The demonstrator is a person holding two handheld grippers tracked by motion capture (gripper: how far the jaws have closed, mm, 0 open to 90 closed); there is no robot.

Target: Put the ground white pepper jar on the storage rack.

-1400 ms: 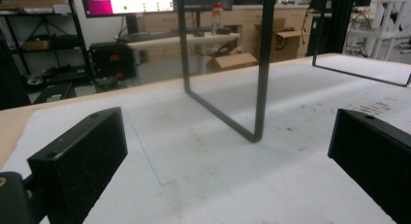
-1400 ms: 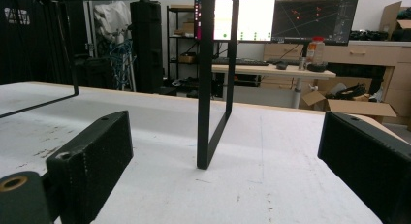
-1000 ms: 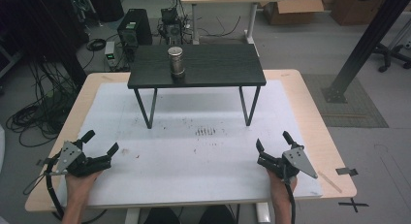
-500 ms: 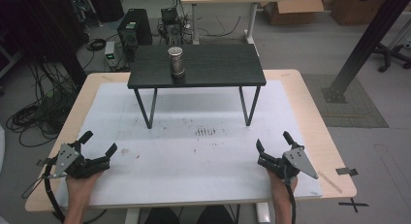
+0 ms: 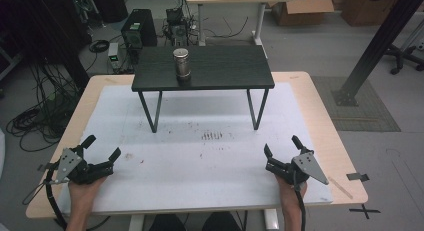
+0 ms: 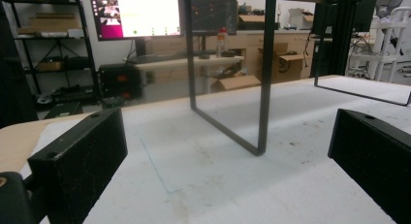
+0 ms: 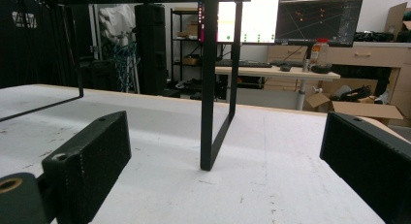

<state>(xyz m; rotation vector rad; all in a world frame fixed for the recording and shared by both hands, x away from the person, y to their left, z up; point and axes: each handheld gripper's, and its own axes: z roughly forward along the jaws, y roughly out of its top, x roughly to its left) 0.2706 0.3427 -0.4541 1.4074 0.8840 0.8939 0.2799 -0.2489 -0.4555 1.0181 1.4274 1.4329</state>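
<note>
1. Against the frames before, the left gripper (image 5: 102,147) has slid a little toward 7 o'clock, nearer the near left edge of the white mat (image 5: 210,156); the right gripper (image 5: 281,145) sits where it did; both have their jaws spread wide and grip nothing.
2. In the left gripper view its jaws frame bare mat and one leg frame of the black stand (image 6: 264,88); the right gripper view shows another leg (image 7: 209,88) ahead at 12 o'clock.
3. Between the grippers the mat lies open up to the stand's legs; the wooden table (image 5: 320,116) edge runs just beside each hand.
4. At 12 o'clock the black stand (image 5: 220,66) carries a metal canister (image 5: 180,63), upright, left of centre, well apart from both grippers.
</note>
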